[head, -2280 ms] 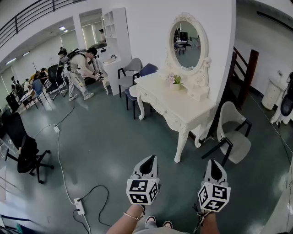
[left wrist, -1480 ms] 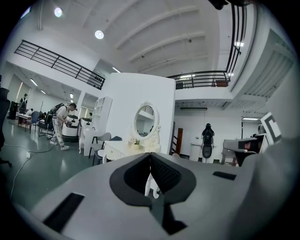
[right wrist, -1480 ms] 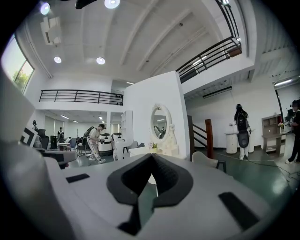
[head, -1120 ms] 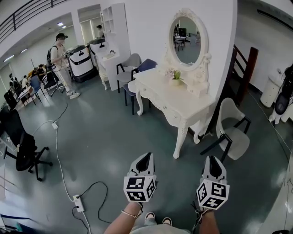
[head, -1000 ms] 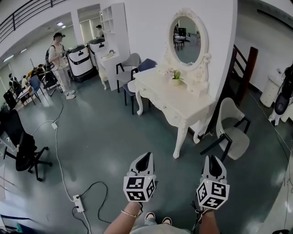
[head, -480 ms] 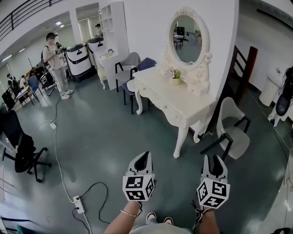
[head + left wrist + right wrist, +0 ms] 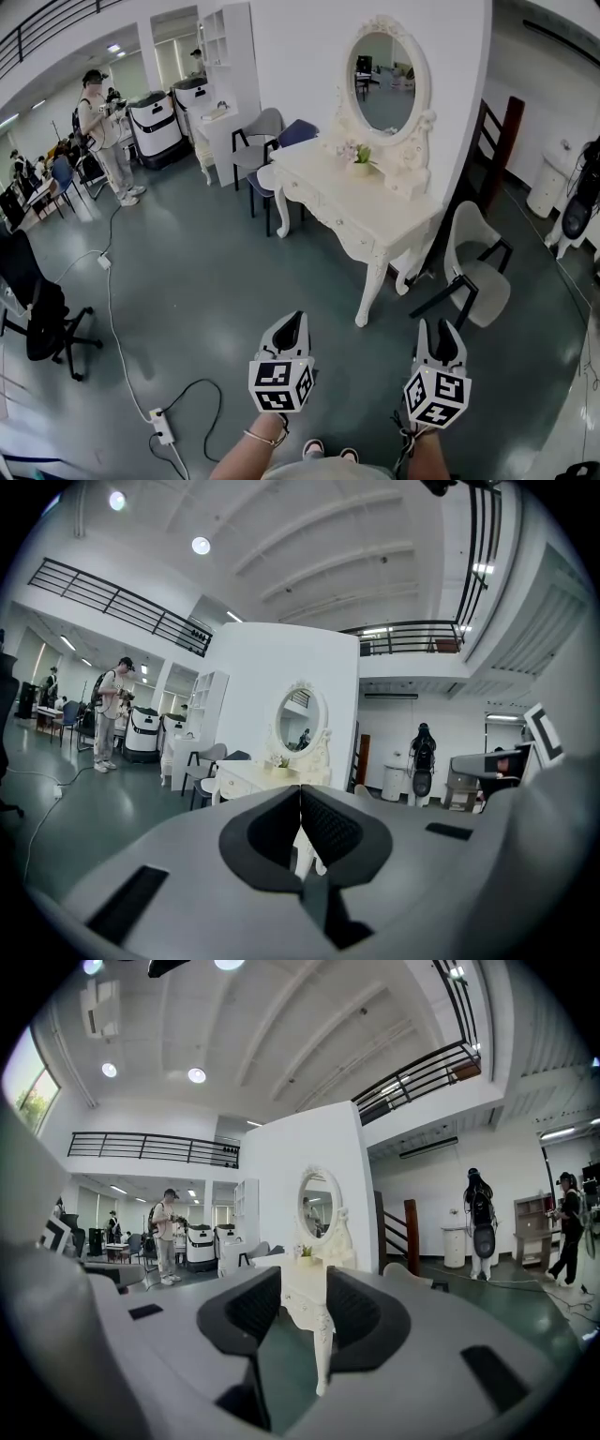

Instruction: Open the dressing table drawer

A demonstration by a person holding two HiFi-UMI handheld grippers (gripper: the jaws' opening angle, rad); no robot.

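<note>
A white dressing table with an oval mirror stands against the wall, well ahead of both grippers. Its drawers run along the front apron and look closed. My left gripper is held low at the bottom centre, shut with nothing in it; in the left gripper view its tips meet in front of the distant table. My right gripper is beside it, jaws opening and empty. In the right gripper view, the table's leg shows through the gap between the right gripper's pads.
A grey chair stands right of the table, two more chairs behind its far end. A small plant sits on top. A power strip and cable lie on the floor at left, near a black office chair. A person stands far left.
The right gripper's jaws have spread apart. Both grippers have edged a little toward the table. The person at the back has walked further left.
</note>
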